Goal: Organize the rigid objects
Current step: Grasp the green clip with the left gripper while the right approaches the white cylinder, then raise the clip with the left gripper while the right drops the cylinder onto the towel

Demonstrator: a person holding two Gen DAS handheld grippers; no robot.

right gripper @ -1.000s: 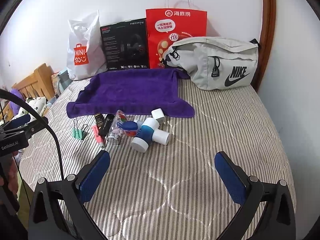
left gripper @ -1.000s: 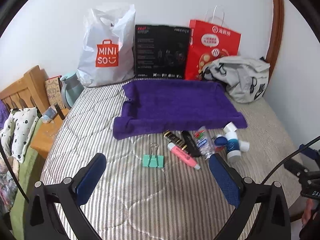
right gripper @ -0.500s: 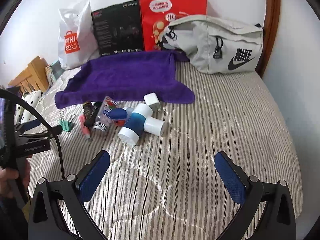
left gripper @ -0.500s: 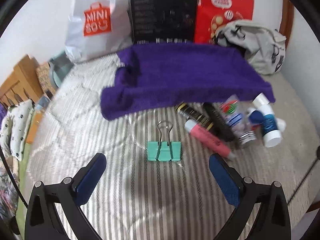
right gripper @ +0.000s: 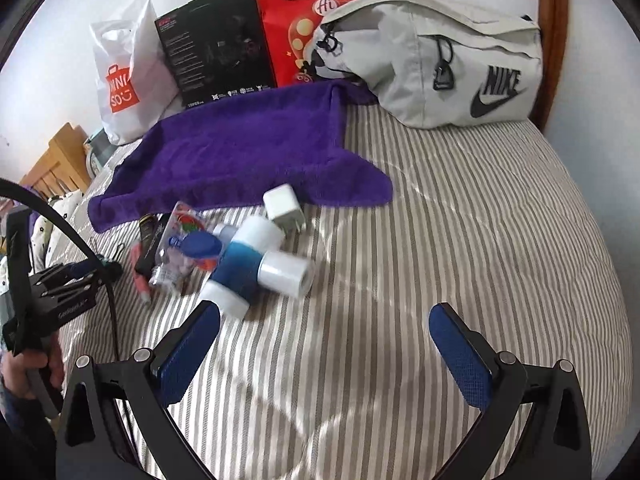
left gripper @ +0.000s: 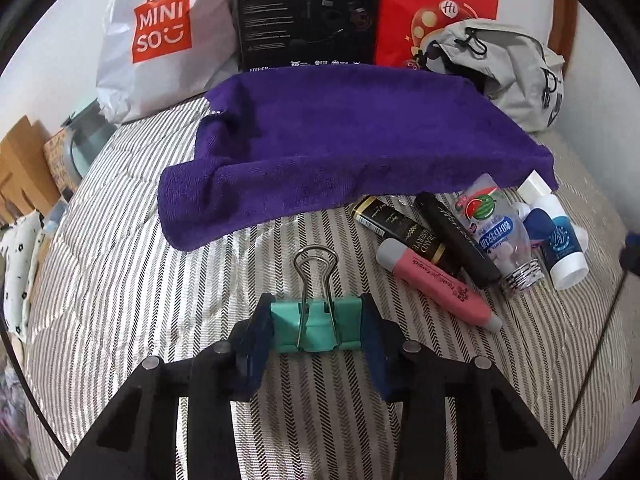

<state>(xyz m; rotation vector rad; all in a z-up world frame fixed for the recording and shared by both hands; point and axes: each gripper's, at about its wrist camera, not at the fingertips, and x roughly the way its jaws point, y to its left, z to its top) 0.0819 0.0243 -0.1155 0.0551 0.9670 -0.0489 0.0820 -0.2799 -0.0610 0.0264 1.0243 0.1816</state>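
My left gripper [left gripper: 316, 330] pinches the clip [left gripper: 316, 326] across its long axis, handles toward the towel [left gripper: 340, 140], just beyond. Right gripper [right gripper: 324, 344] gapes wide, holding nothing, near the bottles [right gripper: 240, 276].

I'm working in a bedroom at someone's home. I see a bed with a striped quilted cover [right gripper: 460, 208], a wooden headboard [right gripper: 60, 156] at its side and a white wall behind. Against that wall lean a Miniso shopping bag [left gripper: 160, 36], a red paper bag [right gripper: 320, 12] and a grey Nike bag [right gripper: 440, 64].
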